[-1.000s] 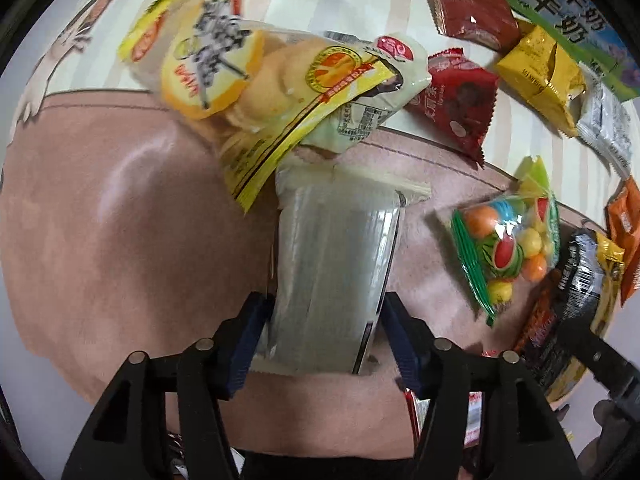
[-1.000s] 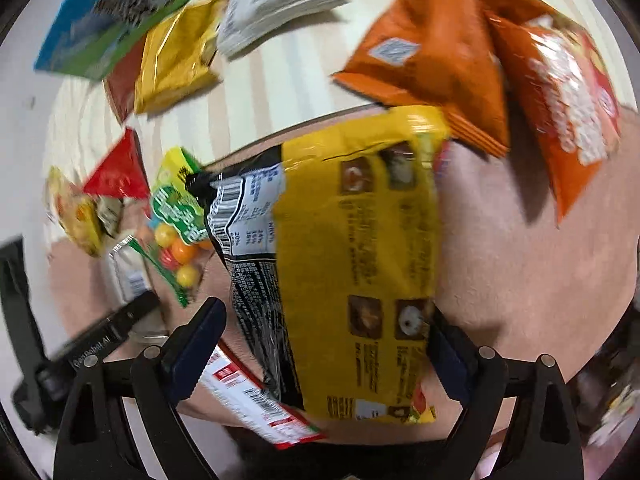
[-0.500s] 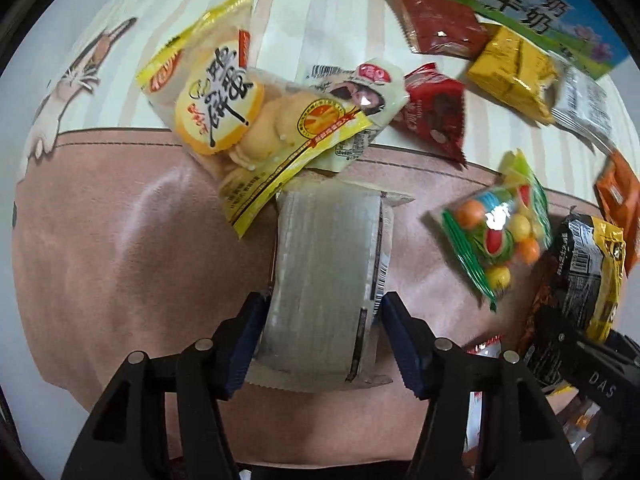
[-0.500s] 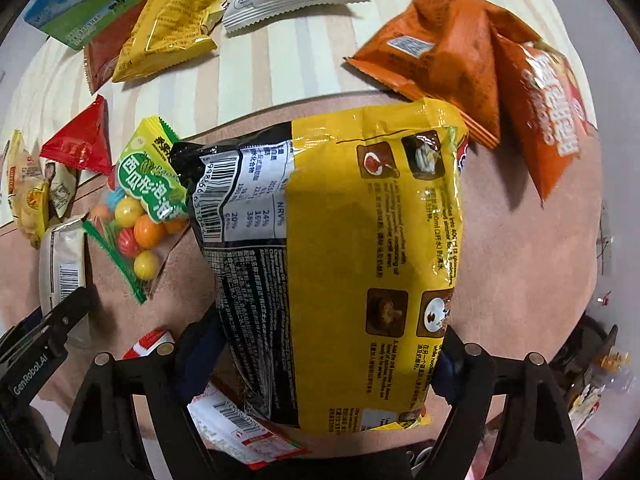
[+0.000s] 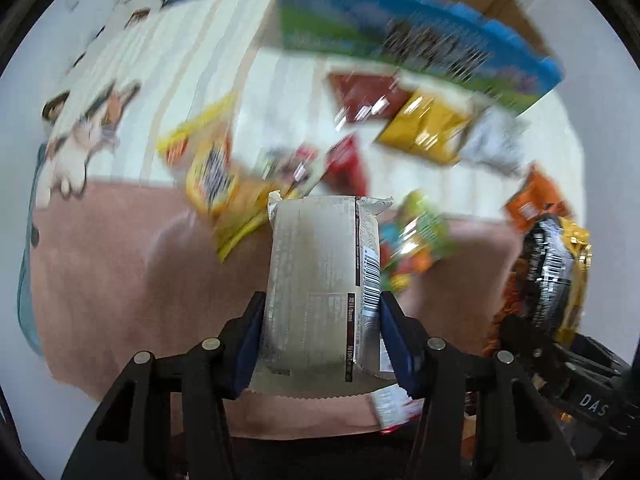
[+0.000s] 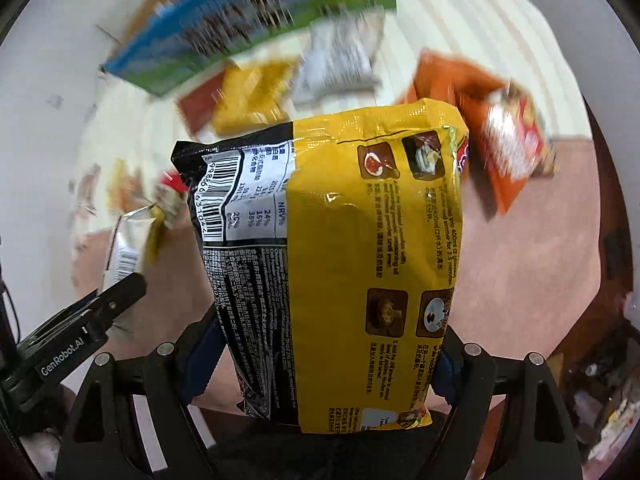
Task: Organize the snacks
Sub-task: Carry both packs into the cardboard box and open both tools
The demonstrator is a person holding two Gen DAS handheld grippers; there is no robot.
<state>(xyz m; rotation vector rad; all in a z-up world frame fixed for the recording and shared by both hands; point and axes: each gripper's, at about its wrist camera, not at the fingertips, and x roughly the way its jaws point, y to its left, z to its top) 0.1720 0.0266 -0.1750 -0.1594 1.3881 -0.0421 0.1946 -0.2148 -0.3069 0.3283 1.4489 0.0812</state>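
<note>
My left gripper point(image 5: 322, 340) is shut on a silver-grey snack packet point(image 5: 320, 280) and holds it above the pink mat point(image 5: 120, 272). My right gripper point(image 6: 324, 360) is shut on a large yellow and black noodle packet point(image 6: 352, 248), also lifted. The noodle packet shows in the left wrist view point(image 5: 560, 264) at the right edge, and the silver packet in the right wrist view point(image 6: 128, 248) at the left. Blurred loose snacks lie beyond: a yellow biscuit bag point(image 5: 212, 184), a bag of coloured candy balls point(image 5: 416, 236), orange bags point(image 6: 512, 148).
A blue and green milk carton box point(image 5: 400, 40) stands at the back on the striped cloth point(image 5: 192, 80). In front of it lie a dark red packet point(image 5: 360, 96), a yellow packet point(image 5: 428, 128) and a grey packet point(image 5: 496, 144). The background is motion-blurred.
Both grippers have risen and tilted up with their packets. The snacks on the mat sit farther away and the milk carton box has come into fuller view.
</note>
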